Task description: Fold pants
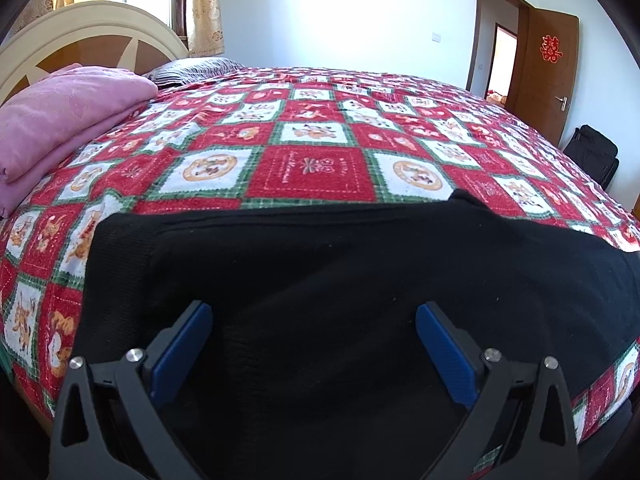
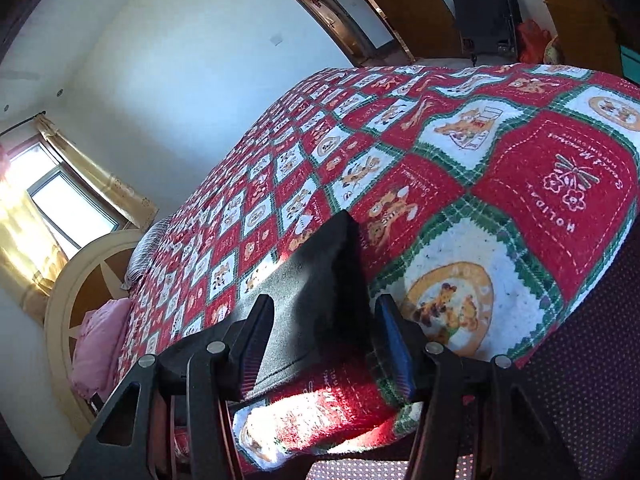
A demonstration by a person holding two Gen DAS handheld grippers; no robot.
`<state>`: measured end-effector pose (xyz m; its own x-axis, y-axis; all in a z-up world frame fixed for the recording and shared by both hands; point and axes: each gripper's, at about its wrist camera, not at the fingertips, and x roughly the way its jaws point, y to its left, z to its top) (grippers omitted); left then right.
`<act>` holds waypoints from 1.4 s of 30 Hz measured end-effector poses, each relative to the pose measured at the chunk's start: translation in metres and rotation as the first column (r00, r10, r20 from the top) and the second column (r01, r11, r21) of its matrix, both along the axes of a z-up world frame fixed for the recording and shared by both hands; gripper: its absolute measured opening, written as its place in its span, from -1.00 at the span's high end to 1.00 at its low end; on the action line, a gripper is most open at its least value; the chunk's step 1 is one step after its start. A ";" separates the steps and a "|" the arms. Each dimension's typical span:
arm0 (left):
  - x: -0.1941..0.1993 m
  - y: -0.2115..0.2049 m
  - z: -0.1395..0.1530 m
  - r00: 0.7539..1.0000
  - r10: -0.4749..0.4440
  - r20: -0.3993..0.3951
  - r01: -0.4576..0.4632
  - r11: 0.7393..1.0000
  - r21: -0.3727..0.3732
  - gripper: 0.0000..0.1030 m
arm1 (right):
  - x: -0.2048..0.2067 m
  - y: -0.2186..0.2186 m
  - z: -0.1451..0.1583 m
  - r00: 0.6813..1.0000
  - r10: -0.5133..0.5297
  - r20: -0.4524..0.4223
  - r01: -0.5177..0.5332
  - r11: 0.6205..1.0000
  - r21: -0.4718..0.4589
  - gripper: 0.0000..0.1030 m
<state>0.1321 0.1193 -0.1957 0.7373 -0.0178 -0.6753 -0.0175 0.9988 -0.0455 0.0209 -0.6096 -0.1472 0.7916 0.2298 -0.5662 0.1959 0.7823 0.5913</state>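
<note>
While the left gripper [image 1: 314, 344] hangs spread over the black pants [image 1: 320, 280] at six o'clock, the right gripper [image 2: 324, 336] stands half spread, pants end [image 2: 320, 280] between its pads, grip unclear. Beyond lies the red checked bedspread [image 1: 312, 132], with a pink blanket [image 1: 60, 112] at ten o'clock.

The black pants [image 1: 320, 280] were a matt, finely ribbed knit cloth. The bedspread [image 1: 312, 168] beneath looked like fuzzy, terry-like cloth printed in red, white and green. At the left edge, a folded pink blanket [image 1: 60, 108] seemed soft and matt. The headboard [image 1: 80, 36] at upper left was glossy wood with cream-painted trim. The door [image 1: 548, 76] at upper right was smooth brown wood.
</note>
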 end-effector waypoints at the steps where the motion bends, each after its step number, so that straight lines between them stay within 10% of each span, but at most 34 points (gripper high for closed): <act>1: 0.000 0.000 0.000 1.000 0.000 0.000 0.000 1.000 0.000 -1.00 | 0.001 -0.002 -0.001 1.000 0.001 -0.001 -0.001 1.000 0.007 -0.06; 8: 0.000 0.004 -0.001 1.000 0.004 -0.002 -0.004 1.000 -0.009 -1.00 | 0.005 -0.003 -0.012 1.000 0.029 0.001 -0.029 0.997 0.066 0.23; 11: 0.000 0.005 0.000 1.000 0.004 -0.004 -0.004 1.000 -0.008 -1.00 | 0.005 -0.009 -0.016 1.000 -0.009 0.004 0.009 0.997 0.079 0.64; 42: -0.004 -0.001 0.016 0.997 -0.076 0.011 0.076 0.994 -0.072 -1.00 | 0.031 0.180 0.078 0.901 0.382 0.206 -0.315 0.901 -0.297 0.72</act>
